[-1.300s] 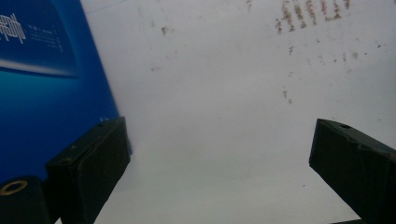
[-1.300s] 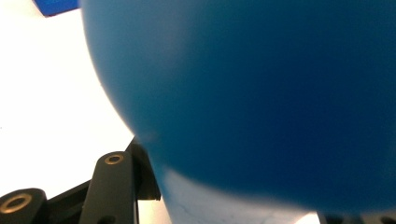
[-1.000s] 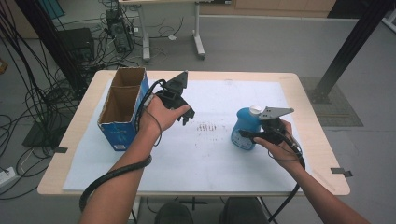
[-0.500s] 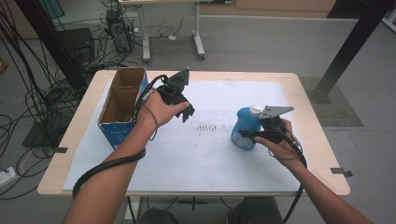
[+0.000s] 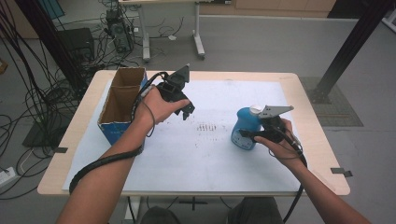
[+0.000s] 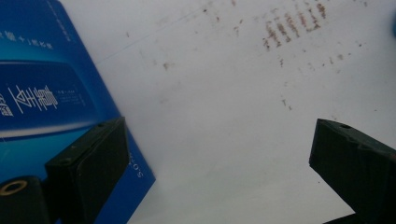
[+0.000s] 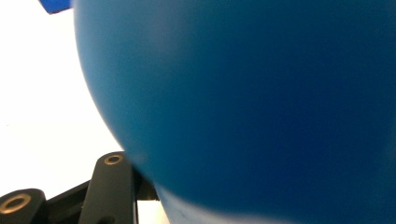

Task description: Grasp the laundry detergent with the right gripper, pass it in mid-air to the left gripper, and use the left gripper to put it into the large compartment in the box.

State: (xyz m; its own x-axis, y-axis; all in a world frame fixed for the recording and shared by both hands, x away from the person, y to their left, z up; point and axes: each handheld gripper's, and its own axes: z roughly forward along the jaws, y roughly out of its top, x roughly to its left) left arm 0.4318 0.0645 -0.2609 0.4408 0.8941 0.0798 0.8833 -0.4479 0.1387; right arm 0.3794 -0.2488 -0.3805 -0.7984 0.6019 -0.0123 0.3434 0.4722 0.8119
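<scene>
From the high view, my right gripper (image 5: 252, 135) sits at the right of centre, its jaws clamped on the blue bottle (image 5: 246, 127), which stands upright on the white sheet (image 5: 205, 158) covering the desk (image 5: 84, 121). My left gripper (image 5: 184, 109) hovers left of centre beside the open cardboard box (image 5: 122, 103), probably ready to steady it while the bottle goes in.

In the left gripper view my jaws stand wide apart with nothing between them, the box's blue side (image 6: 42, 93) at the left of the frame.

In the right gripper view the bottle's blue wall (image 7: 261, 107) presses close against the lens, held firmly.
</scene>
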